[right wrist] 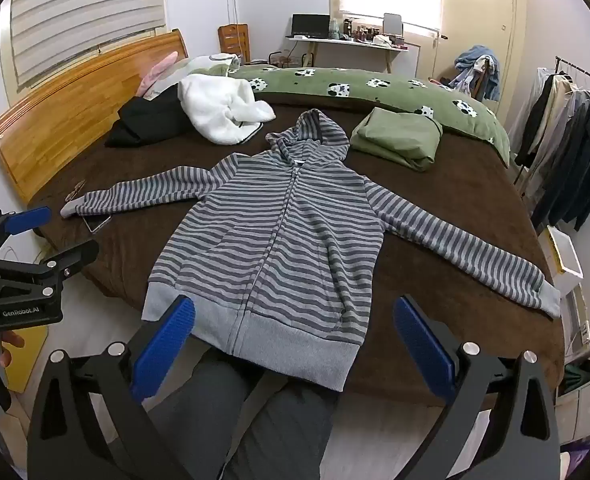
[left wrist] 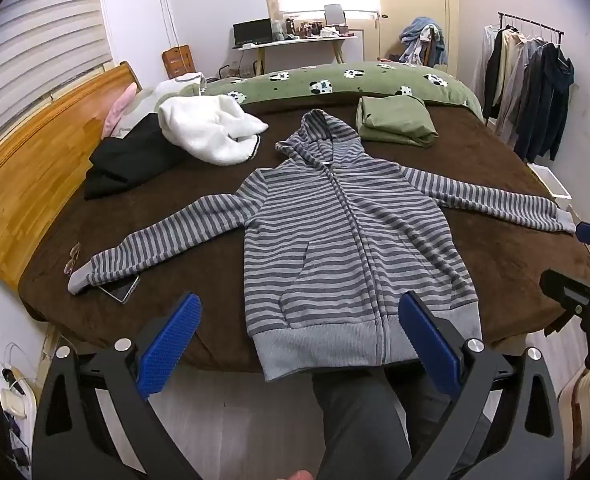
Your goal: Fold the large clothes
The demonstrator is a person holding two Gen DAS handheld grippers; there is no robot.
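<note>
A grey striped zip hoodie [left wrist: 335, 232] lies flat, front up, on the brown bed cover [left wrist: 495, 160], sleeves spread to both sides, hood away from me; it also shows in the right wrist view [right wrist: 279, 232]. Its hem hangs at the bed's near edge. My left gripper [left wrist: 301, 336] is open and empty, held above the hem. My right gripper [right wrist: 295, 340] is open and empty, also above the hem. Each gripper shows at the edge of the other's view.
A folded green garment [left wrist: 395, 120] lies beyond the hood at right. A white fleece [left wrist: 215, 128] and a black garment [left wrist: 131, 160] lie at the far left. A phone [left wrist: 121, 288] lies under the left cuff. A clothes rack [left wrist: 535, 92] stands right.
</note>
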